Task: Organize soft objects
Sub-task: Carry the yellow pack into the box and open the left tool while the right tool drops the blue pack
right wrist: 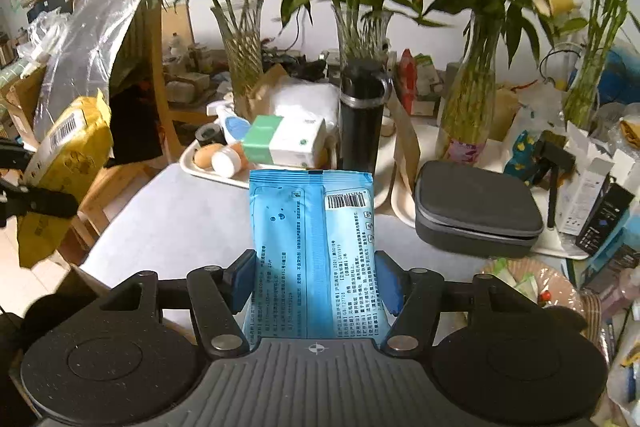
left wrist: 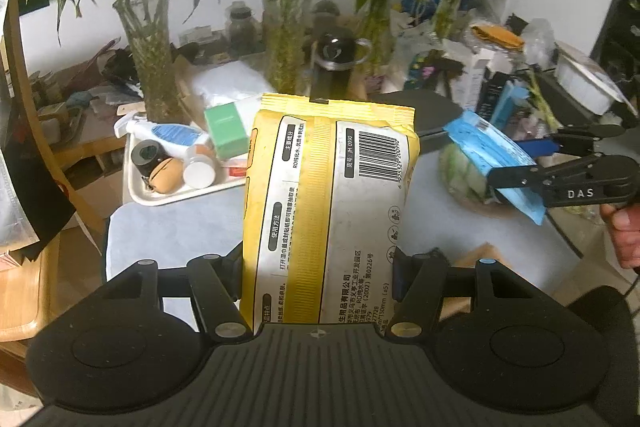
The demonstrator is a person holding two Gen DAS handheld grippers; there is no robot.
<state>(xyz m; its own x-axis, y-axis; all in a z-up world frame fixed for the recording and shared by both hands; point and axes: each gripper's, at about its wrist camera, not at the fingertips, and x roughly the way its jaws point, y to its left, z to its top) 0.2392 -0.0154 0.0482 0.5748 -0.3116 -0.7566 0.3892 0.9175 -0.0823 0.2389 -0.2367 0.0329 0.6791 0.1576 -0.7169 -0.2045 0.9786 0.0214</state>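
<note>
My left gripper (left wrist: 318, 273) is shut on a yellow pack of wipes (left wrist: 328, 195), held barcode side up above the pale table (left wrist: 168, 231). My right gripper (right wrist: 316, 283) is shut on a blue pack of wipes (right wrist: 312, 239), held above the table. In the left wrist view the right gripper (left wrist: 520, 167) and its blue pack (left wrist: 488, 151) are at the right. In the right wrist view the yellow pack (right wrist: 60, 163) and the left gripper (right wrist: 24, 179) are at the far left, beyond the table's edge.
A white tray (left wrist: 160, 195) holds a spray bottle, a black tape roll, a small jar and a green box (left wrist: 226, 127). Glass vases with bamboo (right wrist: 240, 63) and a black flask (right wrist: 362, 119) stand behind. A grey zip case (right wrist: 476, 211) lies right. Clutter fills the right edge. A wooden chair (left wrist: 24, 279) stands left.
</note>
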